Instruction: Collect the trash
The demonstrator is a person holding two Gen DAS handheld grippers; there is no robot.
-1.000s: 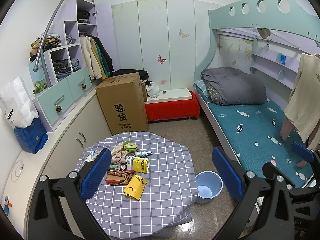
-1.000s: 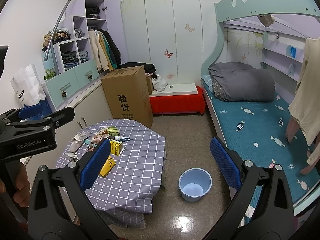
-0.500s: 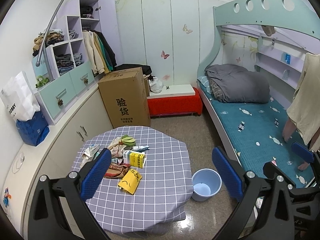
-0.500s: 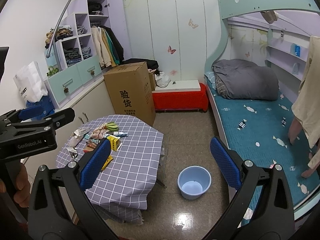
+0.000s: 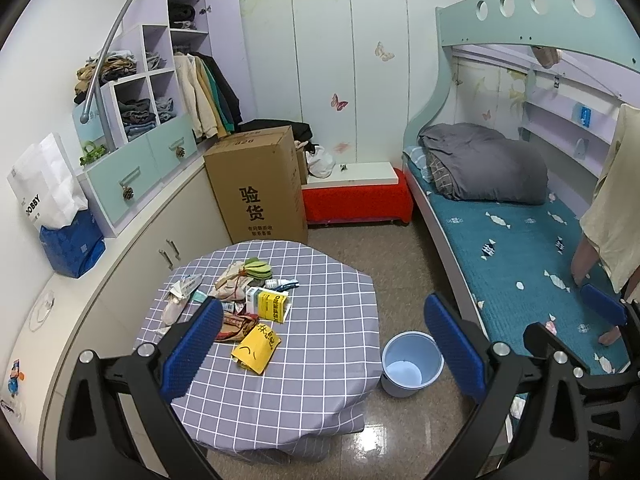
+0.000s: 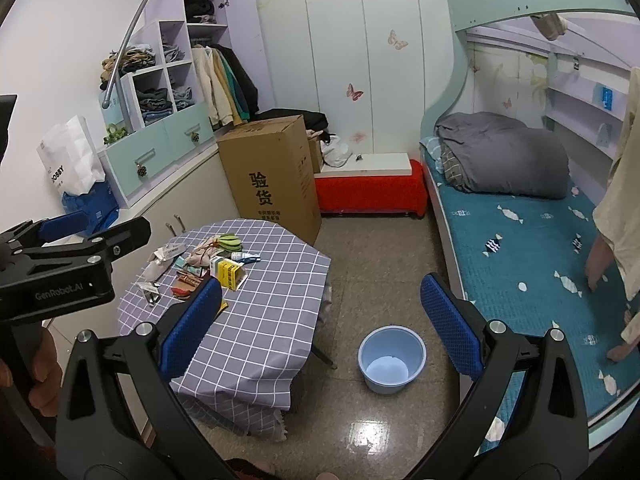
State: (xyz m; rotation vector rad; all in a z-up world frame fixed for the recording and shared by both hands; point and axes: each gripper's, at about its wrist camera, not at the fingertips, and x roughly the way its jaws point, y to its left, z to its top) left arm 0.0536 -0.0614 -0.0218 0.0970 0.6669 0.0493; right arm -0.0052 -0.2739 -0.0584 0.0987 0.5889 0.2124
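Note:
A pile of trash lies on the low table with the grey checked cloth (image 5: 304, 384) (image 6: 272, 320): a yellow packet (image 5: 256, 347), a yellow-and-white carton (image 5: 267, 304) (image 6: 227, 271), wrappers (image 5: 234, 324) and a green-striped item (image 5: 258, 269) (image 6: 229, 242). A pale blue bin (image 5: 412, 364) (image 6: 391, 359) stands empty on the floor right of the table. My left gripper (image 5: 324, 346) hangs open high above the table's near side, holding nothing. My right gripper (image 6: 320, 322) is open too, above the floor between table and bin.
A tall cardboard box (image 5: 260, 188) stands behind the table, beside a red bench (image 5: 356, 200). White cabinets with shelves (image 5: 132, 148) run along the left wall. A bunk bed with a teal mattress (image 5: 520, 256) fills the right side. Glossy floor (image 6: 360, 420) lies in front.
Both grippers have drawn back and risen slightly, so the table and bin sit farther off and lower in view. The trash and bin have not moved.

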